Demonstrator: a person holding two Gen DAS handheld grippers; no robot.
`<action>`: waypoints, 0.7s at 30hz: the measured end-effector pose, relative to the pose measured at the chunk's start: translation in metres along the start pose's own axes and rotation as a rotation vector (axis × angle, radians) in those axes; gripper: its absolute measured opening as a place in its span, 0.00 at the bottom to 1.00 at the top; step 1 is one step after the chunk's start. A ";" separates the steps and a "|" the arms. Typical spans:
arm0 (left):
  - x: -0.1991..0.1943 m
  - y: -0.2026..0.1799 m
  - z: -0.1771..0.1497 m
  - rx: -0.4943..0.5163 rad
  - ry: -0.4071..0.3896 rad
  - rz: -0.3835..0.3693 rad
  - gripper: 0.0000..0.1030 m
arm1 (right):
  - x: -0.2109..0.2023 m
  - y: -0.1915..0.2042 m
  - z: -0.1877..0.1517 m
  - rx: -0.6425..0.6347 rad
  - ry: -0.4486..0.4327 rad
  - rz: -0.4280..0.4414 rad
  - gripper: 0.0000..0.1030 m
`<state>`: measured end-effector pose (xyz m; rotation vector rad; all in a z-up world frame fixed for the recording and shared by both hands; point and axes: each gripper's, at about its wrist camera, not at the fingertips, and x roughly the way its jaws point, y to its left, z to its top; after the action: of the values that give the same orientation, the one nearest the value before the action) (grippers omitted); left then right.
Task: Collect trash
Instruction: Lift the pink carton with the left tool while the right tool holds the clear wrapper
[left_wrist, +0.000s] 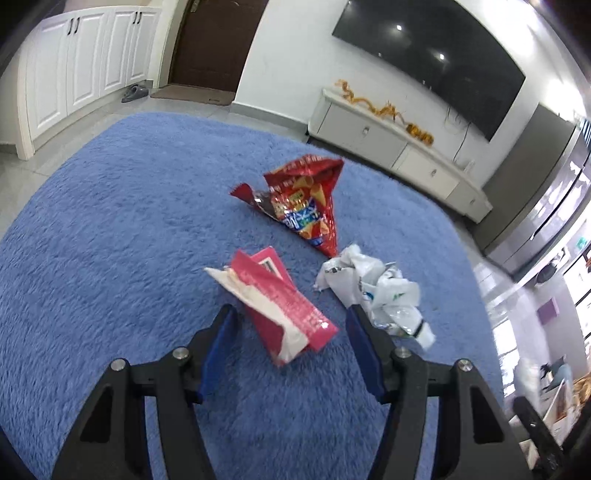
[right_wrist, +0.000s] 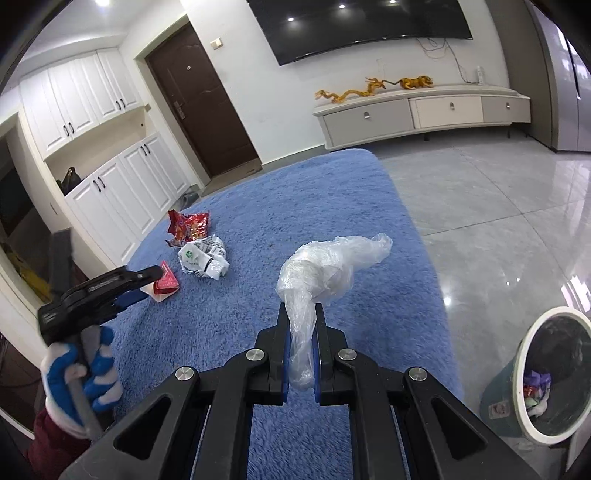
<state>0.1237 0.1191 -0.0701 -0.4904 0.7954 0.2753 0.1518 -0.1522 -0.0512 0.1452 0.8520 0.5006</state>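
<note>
Waste bin: a round bin (right_wrist: 532, 373) with a pale rim is seen on the grey tiled floor (right_wrist: 498, 221), at the near right, off the edge of the blue rug (right_wrist: 332, 206).
Bin contents: a dark liner is fitted inside; crumpled scraps in purple, red and white are seen low in it.
Right gripper: the right gripper (right_wrist: 301, 314) is clamped on a clear plastic bag (right_wrist: 328, 262), whose twisted neck is pinched between the blue pads while the bunched bulk projects beyond the tips, above the rug.
Left gripper: the left gripper (left_wrist: 291, 317) is spread about half-way; the pink carton (left_wrist: 284, 306) is framed between its fingers on the rug, and no pad is pressed on it.
Left hand: the handle is gripped by a blue-and-white gloved hand (right_wrist: 83, 373).
Remaining trash: a red snack bag (left_wrist: 306, 203) is left farther out on the rug, and a crumpled white wrapper (left_wrist: 373, 288) lies just right of the carton.
</note>
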 end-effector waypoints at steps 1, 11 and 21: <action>0.005 -0.002 0.000 0.004 0.005 0.013 0.42 | -0.001 -0.002 0.000 0.006 -0.002 -0.005 0.09; -0.019 -0.003 -0.025 0.020 -0.026 0.004 0.17 | -0.001 -0.007 -0.005 0.025 0.006 -0.006 0.09; -0.060 -0.025 -0.058 0.067 -0.039 -0.100 0.13 | -0.019 0.008 -0.015 0.002 -0.010 0.005 0.09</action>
<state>0.0580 0.0643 -0.0520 -0.4594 0.7374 0.1647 0.1268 -0.1557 -0.0455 0.1515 0.8429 0.5036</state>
